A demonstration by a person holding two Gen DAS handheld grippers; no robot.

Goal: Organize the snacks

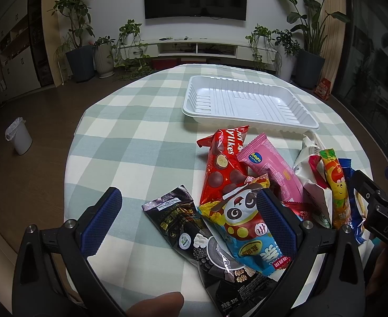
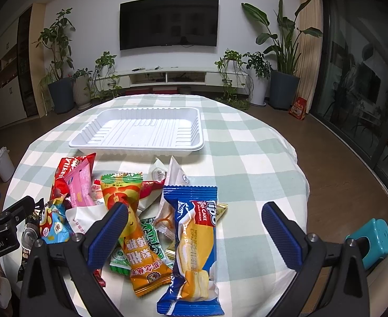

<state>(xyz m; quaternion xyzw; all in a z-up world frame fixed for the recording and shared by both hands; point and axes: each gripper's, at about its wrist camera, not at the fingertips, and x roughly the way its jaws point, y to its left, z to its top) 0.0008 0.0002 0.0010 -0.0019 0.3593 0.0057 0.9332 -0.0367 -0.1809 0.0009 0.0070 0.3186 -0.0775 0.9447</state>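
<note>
A heap of snack packets lies at the near edge of a round table with a green-and-white checked cloth (image 1: pixel 130 137). Behind it stands an empty white plastic tray (image 1: pixel 246 103) (image 2: pixel 138 132). My left gripper (image 1: pixel 190 200) is open, hovering over a black sesame packet (image 1: pixel 194 235) and a panda packet (image 1: pixel 246 224). A red chocolate-ball bag (image 1: pixel 223 169) and a pink bar (image 1: pixel 273 171) lie beyond. My right gripper (image 2: pixel 195 218) is open over a blue cake packet (image 2: pixel 194 248), beside an orange candy packet (image 2: pixel 133 227). No packet is held.
A white waste bin (image 1: pixel 19 136) stands on the floor left of the table. A teal stool (image 2: pixel 371 240) sits at the right. Potted plants, a low TV cabinet and a wall-mounted TV line the far wall. A fingertip (image 1: pixel 154 305) shows at the bottom of the left wrist view.
</note>
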